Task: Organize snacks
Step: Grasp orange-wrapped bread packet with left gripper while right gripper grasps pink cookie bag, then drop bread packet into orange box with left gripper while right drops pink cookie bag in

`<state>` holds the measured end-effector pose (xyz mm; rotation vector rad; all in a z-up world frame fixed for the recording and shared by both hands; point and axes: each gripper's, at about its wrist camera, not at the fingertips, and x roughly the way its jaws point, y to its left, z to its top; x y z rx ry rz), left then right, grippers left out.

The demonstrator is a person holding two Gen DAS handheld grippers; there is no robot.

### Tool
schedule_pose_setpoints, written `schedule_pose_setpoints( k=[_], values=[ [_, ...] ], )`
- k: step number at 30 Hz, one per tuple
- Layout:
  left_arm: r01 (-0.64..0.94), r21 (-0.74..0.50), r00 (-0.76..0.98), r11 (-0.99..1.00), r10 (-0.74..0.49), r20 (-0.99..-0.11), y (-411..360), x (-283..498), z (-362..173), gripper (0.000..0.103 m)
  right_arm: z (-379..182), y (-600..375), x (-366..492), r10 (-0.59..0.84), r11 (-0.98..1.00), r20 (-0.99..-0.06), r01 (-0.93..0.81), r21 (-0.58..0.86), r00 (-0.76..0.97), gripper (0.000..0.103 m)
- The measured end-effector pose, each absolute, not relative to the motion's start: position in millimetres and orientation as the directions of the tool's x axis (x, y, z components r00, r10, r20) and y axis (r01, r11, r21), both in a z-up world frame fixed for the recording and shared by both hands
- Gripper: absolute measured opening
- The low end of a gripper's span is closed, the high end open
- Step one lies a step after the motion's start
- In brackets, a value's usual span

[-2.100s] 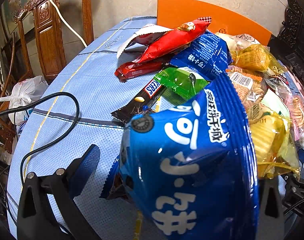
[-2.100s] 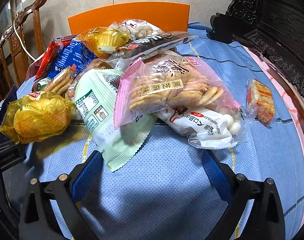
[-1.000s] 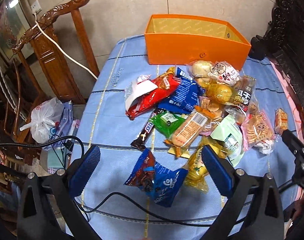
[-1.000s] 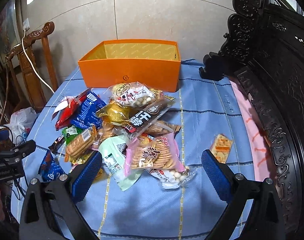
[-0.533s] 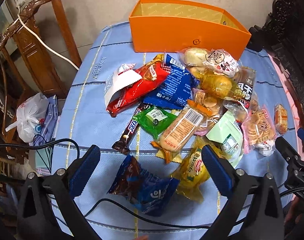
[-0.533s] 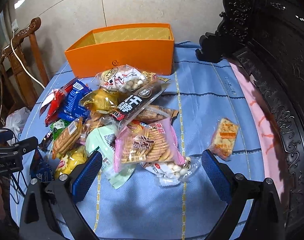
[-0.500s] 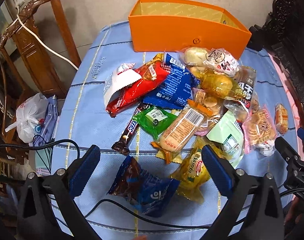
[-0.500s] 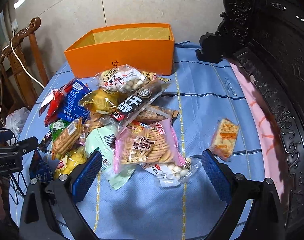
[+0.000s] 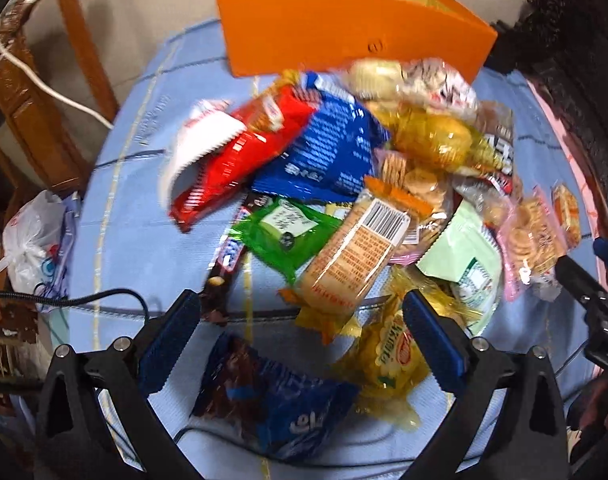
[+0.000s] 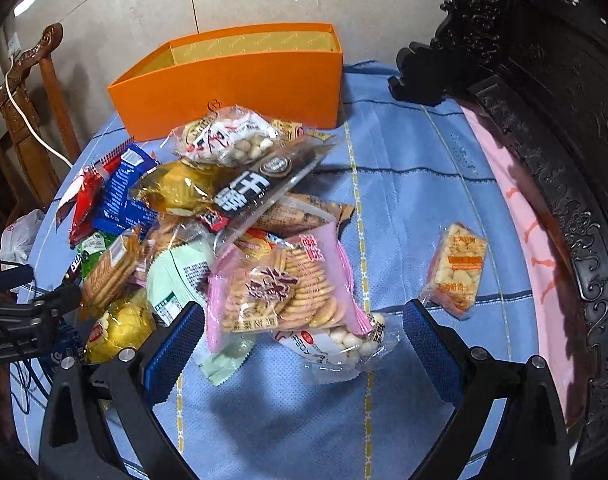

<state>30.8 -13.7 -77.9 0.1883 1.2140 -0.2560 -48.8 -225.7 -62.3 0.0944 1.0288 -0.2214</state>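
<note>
Blue woven cloth with yellow and dark stripes (image 10: 415,184) covers the table, and at its far edge stands an open rectangular orange cardboard box (image 10: 232,80) whose yellow-lined inside shows nothing in it. Snack packets lie heaped in front of the box: a long red wrapper (image 9: 232,160), a dark blue foil bag (image 9: 323,156), a green sachet (image 9: 288,232), a barcoded orange biscuit sleeve (image 9: 355,256) and a pink bag of round crackers (image 10: 284,288). One small orange-labelled clear pack (image 10: 455,268) lies apart to the right. Nearest the left gripper (image 9: 300,340), spread wide and empty, rests a crumpled blue and brown packet (image 9: 272,408) across a black cable (image 9: 96,296). The right gripper (image 10: 304,340) is equally wide, gripping nothing. Printing is mostly blurred.
</note>
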Motion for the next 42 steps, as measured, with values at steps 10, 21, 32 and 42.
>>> schedule_pose_setpoints(
  k=[10,21,32,42],
  values=[
    [0.413,0.056,0.272,0.909,-0.065,-0.96,-48.5,67.1,-120.1,0.049,-69.3,-243.1,-43.5,-0.128,0.969,-0.873,0.246,-0.009,0.47,0.1],
    [0.306,-0.122,0.281,0.944,-0.212,-0.936,-2.0,63.9,-77.1,0.036,-81.4,-229.2,-16.3,-0.058,0.989,-0.898,0.15,0.009,0.436,0.1],
    [0.31,-0.075,0.308,0.948,-0.175,-0.935,-5.6,37.9,-64.7,0.036,-89.1,-223.4,-5.0,-0.037,0.997,-0.919,0.077,-0.007,0.393,0.059],
    [0.323,-0.074,0.356,0.943,-0.194,-0.914,-11.8,37.6,-29.8,0.036,-19.9,-224.0,-22.4,-0.064,0.997,-0.854,0.068,-0.033,0.517,0.059]
  ],
)
